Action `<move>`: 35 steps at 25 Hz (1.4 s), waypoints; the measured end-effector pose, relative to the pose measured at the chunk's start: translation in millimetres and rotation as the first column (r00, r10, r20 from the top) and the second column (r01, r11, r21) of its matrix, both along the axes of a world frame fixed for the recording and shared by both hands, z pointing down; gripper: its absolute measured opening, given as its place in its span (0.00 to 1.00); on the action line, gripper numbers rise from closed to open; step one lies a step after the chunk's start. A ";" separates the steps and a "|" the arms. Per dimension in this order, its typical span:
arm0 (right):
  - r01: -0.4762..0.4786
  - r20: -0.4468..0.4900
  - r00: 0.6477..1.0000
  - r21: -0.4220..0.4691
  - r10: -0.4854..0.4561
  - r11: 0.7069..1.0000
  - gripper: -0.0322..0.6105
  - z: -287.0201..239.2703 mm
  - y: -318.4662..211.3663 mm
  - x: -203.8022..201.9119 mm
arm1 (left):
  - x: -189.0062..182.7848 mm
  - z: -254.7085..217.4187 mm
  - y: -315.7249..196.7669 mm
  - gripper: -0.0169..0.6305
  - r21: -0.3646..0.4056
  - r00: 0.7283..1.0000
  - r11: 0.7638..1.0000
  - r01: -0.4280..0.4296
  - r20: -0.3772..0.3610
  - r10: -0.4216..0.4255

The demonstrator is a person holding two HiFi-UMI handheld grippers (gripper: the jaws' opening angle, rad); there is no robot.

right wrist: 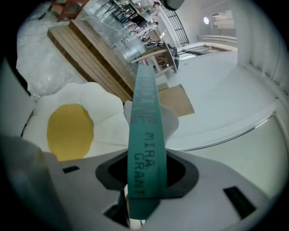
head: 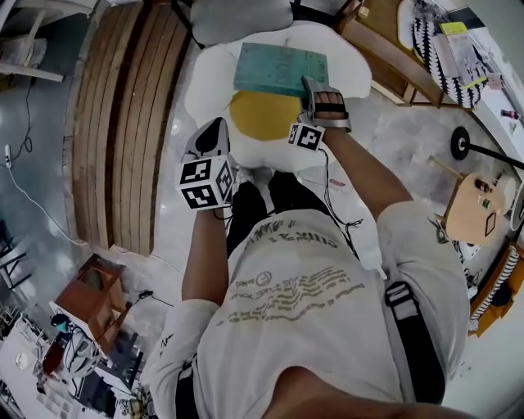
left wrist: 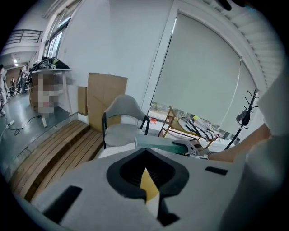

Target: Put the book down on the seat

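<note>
1. While low over the seat (head: 209, 90), grips the book (head: 278, 69) with the right gripper (head: 315, 86), jaws pressed tight on it.
2. Holds the book by its near right corner, flat, with the green cover up.
3. Hangs the book over the far half of the seat, with the near edge just over the yellow spot (head: 262, 114).
4. Cannot tell if the book touches the seat or floats just above it.
5. Reads "MIRA GRANT" on the green spine (right wrist: 145, 149) between the jaws in the right gripper view.
6. Carries the left gripper (head: 214, 127) with jaws closed together and nothing between them.
7. Points it at the near left edge of the seat, beside the yellow spot and apart from the book.
8. Sees a seat shaped like a fried egg, white all round the yellow.
9. Wears a cube (head: 205, 182) with black and white squares on the left gripper, and one more on the right.
10. Finds a grey chair (head: 241, 16) just behind the seat and brown wood boards (head: 123, 123) on the floor to the left.
</note>
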State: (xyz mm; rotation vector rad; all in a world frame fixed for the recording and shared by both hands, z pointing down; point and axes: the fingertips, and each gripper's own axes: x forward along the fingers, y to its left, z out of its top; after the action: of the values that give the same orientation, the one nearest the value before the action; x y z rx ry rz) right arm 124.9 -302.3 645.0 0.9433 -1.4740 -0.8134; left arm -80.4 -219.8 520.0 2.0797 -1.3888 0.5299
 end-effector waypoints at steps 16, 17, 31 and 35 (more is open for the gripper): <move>-0.041 -0.094 0.995 -0.217 0.021 0.975 0.30 190.1 -7.7 4.1 | 19.3 145.4 63.7 0.05 -0.268 0.999 0.963 -0.013 0.032 0.022; -0.037 -0.094 0.995 -0.227 0.016 0.973 0.30 199.4 -7.9 2.5 | 19.9 150.1 67.7 0.05 -0.277 0.999 0.961 -0.009 0.035 0.020; -0.161 -0.305 0.949 -0.238 0.083 0.958 0.30 324.1 -16.8 50.9 | 33.8 243.5 140.3 0.05 -0.440 0.999 0.898 -0.015 0.033 0.032; -0.207 -0.259 0.958 -0.323 0.125 0.923 0.31 361.9 -7.1 63.4 | 38.5 263.8 152.0 0.05 -0.471 0.999 0.882 -0.035 0.019 0.050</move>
State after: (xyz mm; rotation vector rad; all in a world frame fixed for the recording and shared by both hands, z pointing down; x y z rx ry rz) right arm 188.3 -309.4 1006.9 0.6690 -1.2579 -0.4969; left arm -41.9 -67.8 783.9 1.7108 -1.0941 0.8304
